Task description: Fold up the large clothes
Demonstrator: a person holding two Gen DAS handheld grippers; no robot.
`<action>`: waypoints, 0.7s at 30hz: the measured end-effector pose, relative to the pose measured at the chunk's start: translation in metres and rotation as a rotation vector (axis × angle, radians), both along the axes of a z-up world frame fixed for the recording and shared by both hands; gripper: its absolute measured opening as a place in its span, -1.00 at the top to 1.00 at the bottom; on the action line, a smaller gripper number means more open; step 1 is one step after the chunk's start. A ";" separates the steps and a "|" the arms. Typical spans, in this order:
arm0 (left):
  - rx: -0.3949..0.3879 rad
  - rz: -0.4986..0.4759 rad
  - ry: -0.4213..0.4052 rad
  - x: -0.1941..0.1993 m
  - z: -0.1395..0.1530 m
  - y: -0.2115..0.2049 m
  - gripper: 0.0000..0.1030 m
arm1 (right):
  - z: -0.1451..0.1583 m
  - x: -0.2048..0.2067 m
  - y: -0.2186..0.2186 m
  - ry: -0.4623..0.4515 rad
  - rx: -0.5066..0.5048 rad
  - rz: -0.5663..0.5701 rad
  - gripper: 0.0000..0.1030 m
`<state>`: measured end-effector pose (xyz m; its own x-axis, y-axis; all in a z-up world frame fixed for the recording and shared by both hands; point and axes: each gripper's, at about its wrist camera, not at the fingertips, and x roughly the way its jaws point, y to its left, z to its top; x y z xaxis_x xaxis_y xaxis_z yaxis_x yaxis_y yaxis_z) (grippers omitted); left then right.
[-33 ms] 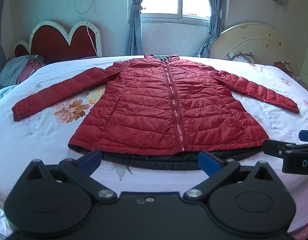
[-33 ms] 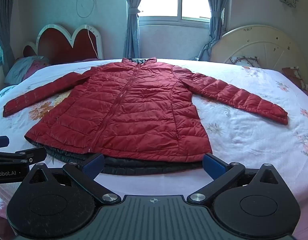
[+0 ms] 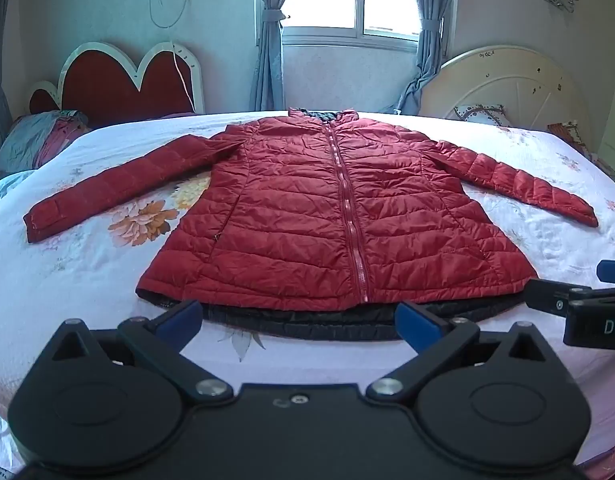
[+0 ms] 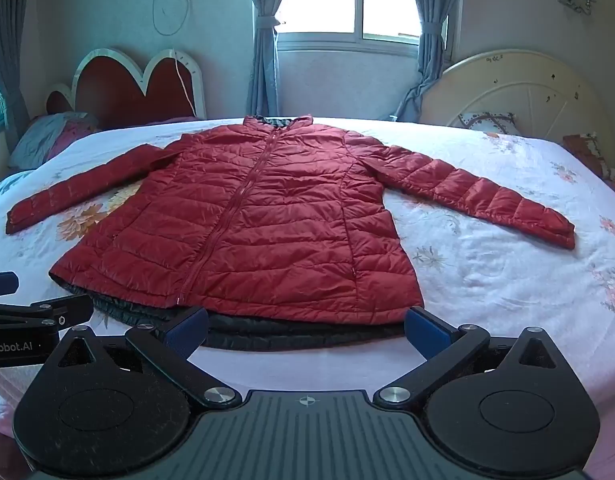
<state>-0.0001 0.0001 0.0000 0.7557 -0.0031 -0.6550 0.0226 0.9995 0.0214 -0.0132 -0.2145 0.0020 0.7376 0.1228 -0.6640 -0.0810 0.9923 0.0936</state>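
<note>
A red quilted jacket [image 3: 327, 216] lies flat and zipped on the bed, front up, collar towards the window, both sleeves spread out to the sides. Its dark lining shows along the near hem [image 3: 327, 320]. It also shows in the right wrist view [image 4: 247, 232]. My left gripper [image 3: 299, 318] is open and empty, just short of the hem near the zip. My right gripper [image 4: 305, 326] is open and empty, just short of the hem's right part. Each gripper shows at the edge of the other's view, the right one [image 3: 579, 304] and the left one [image 4: 31, 312].
The bed has a white floral sheet [image 3: 87, 264]. A red heart-shaped headboard [image 3: 123, 80] and pillows [image 3: 39, 140] stand at the back left. A cream round headboard [image 3: 507, 84] stands at the back right. A curtained window [image 3: 347, 0] is behind.
</note>
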 end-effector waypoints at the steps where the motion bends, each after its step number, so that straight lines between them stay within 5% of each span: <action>1: 0.000 0.000 0.000 0.000 0.000 0.000 -0.99 | 0.000 0.000 0.000 0.003 0.002 -0.001 -1.00; 21: 0.015 0.009 0.000 0.000 0.001 0.001 -0.99 | 0.000 0.004 0.003 -0.002 -0.006 -0.002 -1.00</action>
<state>-0.0004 0.0015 0.0007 0.7558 0.0135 -0.6546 0.0139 0.9992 0.0366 -0.0090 -0.2113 0.0024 0.7395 0.1169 -0.6630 -0.0789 0.9931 0.0871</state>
